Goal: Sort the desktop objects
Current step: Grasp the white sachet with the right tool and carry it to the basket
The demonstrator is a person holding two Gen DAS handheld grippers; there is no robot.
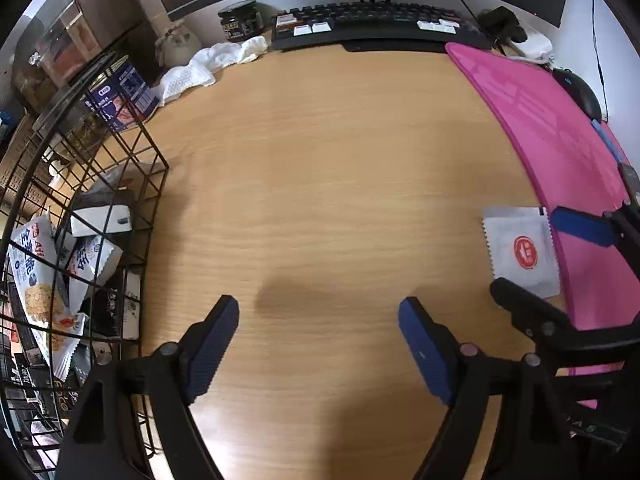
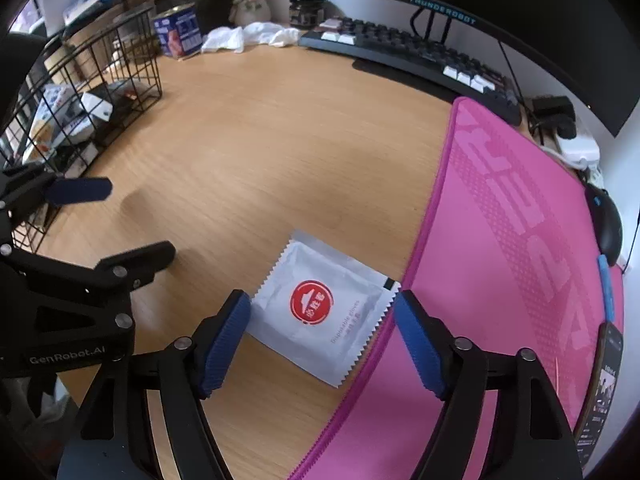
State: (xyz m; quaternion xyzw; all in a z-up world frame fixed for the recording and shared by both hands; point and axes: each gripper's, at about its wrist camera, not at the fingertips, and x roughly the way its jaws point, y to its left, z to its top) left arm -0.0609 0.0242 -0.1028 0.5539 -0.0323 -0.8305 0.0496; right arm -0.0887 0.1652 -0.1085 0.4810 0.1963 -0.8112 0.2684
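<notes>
Wire basket [image 2: 120, 60] at upper left of the right wrist view, already stuffed with snack packs. Left gripper [image 1: 318, 312] in the lower middle of its own view, fingers wide apart over bare desk [image 1: 320, 160], nothing between them, tilted steeply down. Sachet [image 2: 320, 308] flat on the desk at lower centre of the right view, its right corner just touching or overlapping the edge of the pink mat [image 2: 520, 240]; cannot tell which. Probably very light, thin and limp, with slick foil-like skin and serrated edges; no thickness to pinch from above, so likely best taken at an edge or corner, or slid off the mat lip first. Risk of skidding or buckling under the pads. Right gripper [image 2: 322, 312] straddling the sachet, fingers spread to either side of it and not pressing on it, pointed steeply downward. Keyboard [image 2: 400, 52] along the top, mouse [image 2: 608, 220] at far right.
</notes>
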